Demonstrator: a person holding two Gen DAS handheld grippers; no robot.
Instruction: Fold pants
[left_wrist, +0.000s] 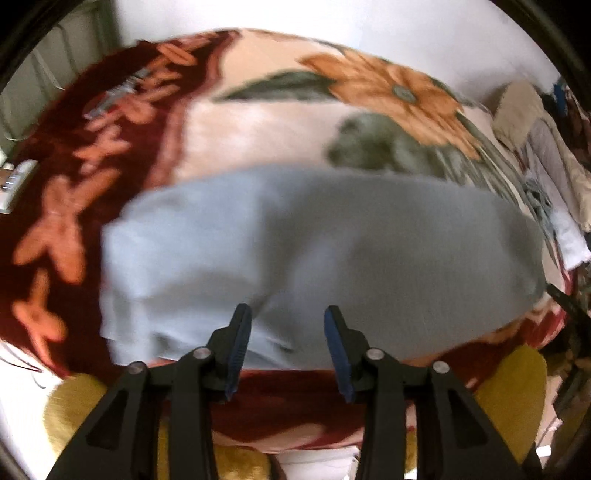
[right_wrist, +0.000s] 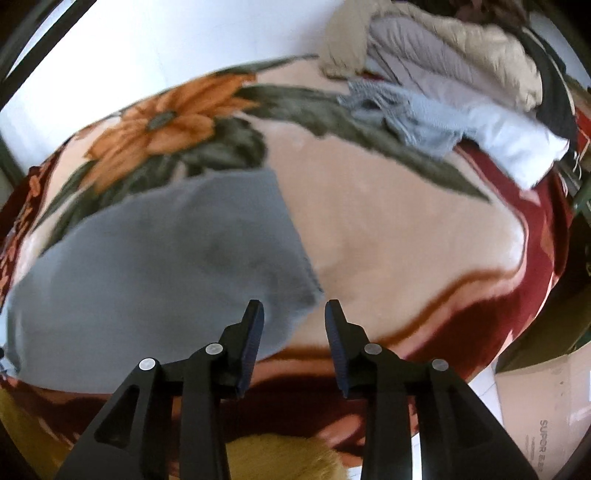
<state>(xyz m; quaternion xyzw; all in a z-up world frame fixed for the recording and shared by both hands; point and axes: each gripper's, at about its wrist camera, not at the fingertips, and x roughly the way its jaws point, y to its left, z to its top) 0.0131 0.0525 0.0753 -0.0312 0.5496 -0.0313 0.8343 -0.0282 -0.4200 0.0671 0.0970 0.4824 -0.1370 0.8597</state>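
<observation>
My left gripper (left_wrist: 288, 314) and right gripper (right_wrist: 294, 308) both hang partly open, holding nothing. The folded grey pants (left_wrist: 314, 251) lie on the flowered blanket (right_wrist: 388, 221), below my tips. A careless low pass could snag and undo the fold.

A bed under a plush peach and maroon floral blanket (right_wrist: 388, 221) carried everything. Folded grey fabric pants (right_wrist: 147, 266) lay at its seven o'clock. Heaped beige and grey clothes (right_wrist: 443, 66) sat at one o'clock.
</observation>
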